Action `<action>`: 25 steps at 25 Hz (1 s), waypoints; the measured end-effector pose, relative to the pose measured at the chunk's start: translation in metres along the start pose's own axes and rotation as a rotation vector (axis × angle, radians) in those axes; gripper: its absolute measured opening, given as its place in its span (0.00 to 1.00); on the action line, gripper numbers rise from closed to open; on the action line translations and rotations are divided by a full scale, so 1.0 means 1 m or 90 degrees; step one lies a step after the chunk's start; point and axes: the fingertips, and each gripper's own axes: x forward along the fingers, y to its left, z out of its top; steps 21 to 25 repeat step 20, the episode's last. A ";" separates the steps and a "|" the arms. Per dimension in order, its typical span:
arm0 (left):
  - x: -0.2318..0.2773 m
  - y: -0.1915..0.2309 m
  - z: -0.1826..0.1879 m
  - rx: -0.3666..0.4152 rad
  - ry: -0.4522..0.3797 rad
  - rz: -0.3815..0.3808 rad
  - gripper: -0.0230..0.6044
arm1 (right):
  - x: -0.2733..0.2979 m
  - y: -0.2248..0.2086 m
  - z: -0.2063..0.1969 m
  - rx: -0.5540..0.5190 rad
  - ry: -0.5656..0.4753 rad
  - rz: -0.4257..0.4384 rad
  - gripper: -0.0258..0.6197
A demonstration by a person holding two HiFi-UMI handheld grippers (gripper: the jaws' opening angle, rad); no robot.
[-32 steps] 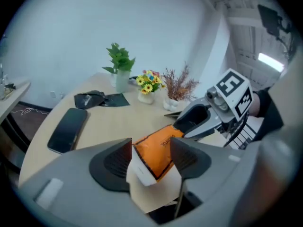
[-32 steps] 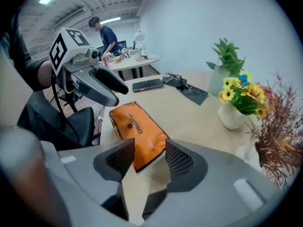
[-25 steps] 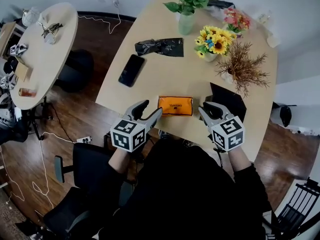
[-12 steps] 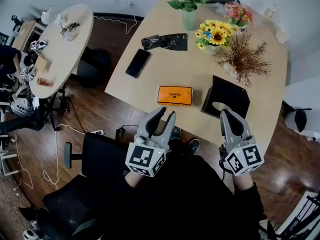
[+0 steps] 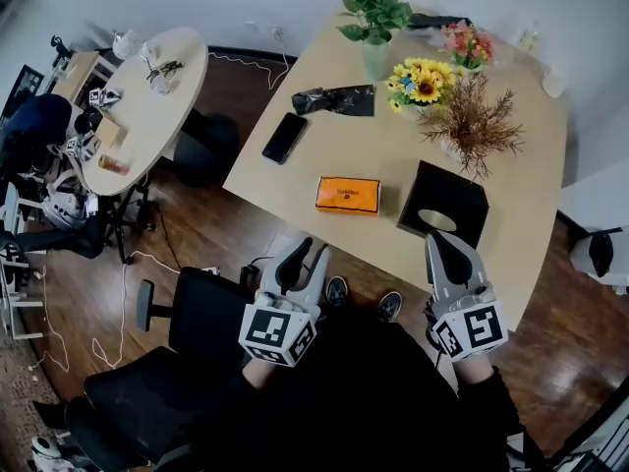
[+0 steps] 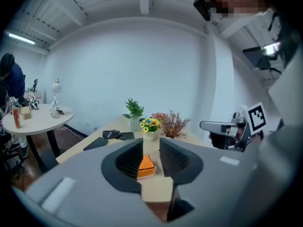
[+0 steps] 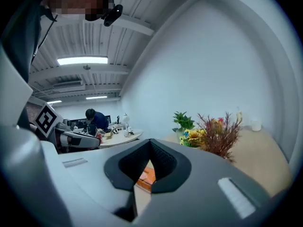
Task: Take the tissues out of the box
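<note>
I hold both tools low in the head view, off the near edge of the tabletop (image 5: pixel 511 180) and not over it. The left hand-held gripper (image 5: pixel 307 256) is closing. Its jaws have only a thin gap, and nothing is in that gap. I can see the orange pack (image 5: pixel 348 194) through it, far away. The right hand-held gripper (image 5: pixel 436 240) is pinched tight, with its tips together, and it holds nothing.

The black tissue box (image 5: pixel 442 205) sits on the tabletop, right of the middle of the head view and just above the right tool. A bit of white tissue (image 5: pixel 437 220) shows in its oval hole on top. I think it pokes up there so it can be pinched. No tissue is out yet, so the job has not started. The right tool is closest to the box, so I think it should do the pulling.

The orange pack has a line of dark writing, but it is too small for me to read. Each tool has a cube with black and white squares.
</note>
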 end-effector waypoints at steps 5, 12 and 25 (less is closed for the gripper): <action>-0.006 0.008 0.032 0.038 -0.053 -0.022 0.18 | -0.005 0.004 0.038 -0.028 -0.044 -0.040 0.04; -0.015 0.020 0.029 0.042 -0.061 -0.049 0.18 | 0.000 0.015 0.045 -0.058 -0.041 -0.063 0.04; -0.014 0.034 0.022 0.040 -0.055 -0.057 0.18 | 0.007 0.025 0.030 -0.060 -0.019 -0.075 0.04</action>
